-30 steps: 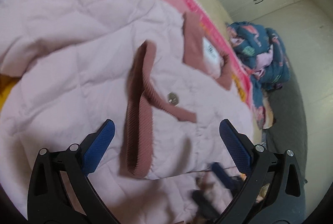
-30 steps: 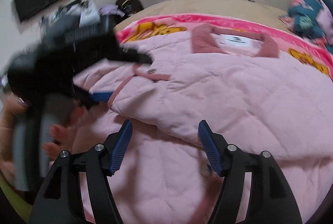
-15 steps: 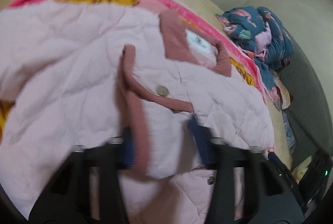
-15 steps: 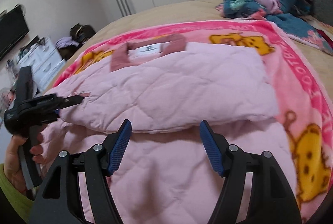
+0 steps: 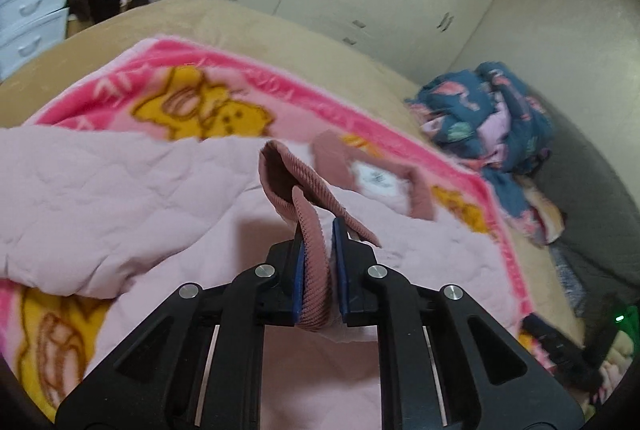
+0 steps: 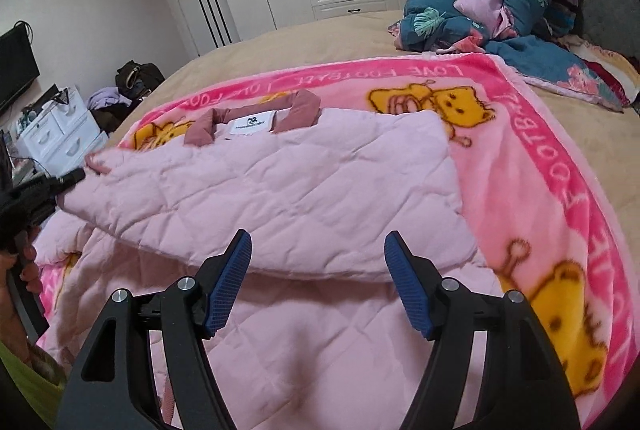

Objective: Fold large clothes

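The left gripper (image 5: 318, 242) is pinching the jacket's (image 6: 280, 190) cuff (image 5: 314, 270) at centre frame; the right gripper (image 6: 318, 282) is hovering open, lower centre.

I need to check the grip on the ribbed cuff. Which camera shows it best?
The left wrist view: the ribbed cuff fills the centre, clamped between the left gripper's blue pads. The right wrist view shows only a small bit of it at the far left edge, at that gripper's tip.

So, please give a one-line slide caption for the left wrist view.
Left tool shut on the ribbed cuff of a pink quilted jacket over a cartoon blanket.
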`<action>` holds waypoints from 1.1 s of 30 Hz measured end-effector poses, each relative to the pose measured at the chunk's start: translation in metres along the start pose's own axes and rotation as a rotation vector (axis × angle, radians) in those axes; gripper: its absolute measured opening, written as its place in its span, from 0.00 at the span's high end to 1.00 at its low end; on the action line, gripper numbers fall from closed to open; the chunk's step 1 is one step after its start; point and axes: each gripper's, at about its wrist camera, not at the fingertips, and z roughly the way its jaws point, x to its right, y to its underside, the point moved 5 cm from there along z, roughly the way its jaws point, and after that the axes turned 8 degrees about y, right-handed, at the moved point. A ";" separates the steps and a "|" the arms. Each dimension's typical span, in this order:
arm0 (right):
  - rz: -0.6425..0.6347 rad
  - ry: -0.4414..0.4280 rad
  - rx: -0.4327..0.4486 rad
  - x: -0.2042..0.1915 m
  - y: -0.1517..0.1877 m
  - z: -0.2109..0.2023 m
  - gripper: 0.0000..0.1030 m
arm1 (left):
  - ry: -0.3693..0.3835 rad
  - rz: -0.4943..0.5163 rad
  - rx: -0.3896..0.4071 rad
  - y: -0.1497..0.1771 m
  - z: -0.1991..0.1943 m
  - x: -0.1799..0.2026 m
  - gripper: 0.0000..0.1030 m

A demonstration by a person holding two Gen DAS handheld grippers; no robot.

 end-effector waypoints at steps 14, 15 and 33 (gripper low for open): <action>-0.044 0.066 -0.078 -0.007 -0.032 0.056 0.27 | -0.090 -0.052 -0.137 0.034 0.031 -0.043 0.94; -0.041 0.067 -0.089 -0.006 -0.032 0.060 0.27 | -0.093 -0.049 -0.141 0.035 0.032 -0.043 0.94; 0.121 0.040 -0.173 0.012 -0.008 0.084 0.18 | -0.139 -0.041 -0.220 0.050 0.037 -0.046 0.76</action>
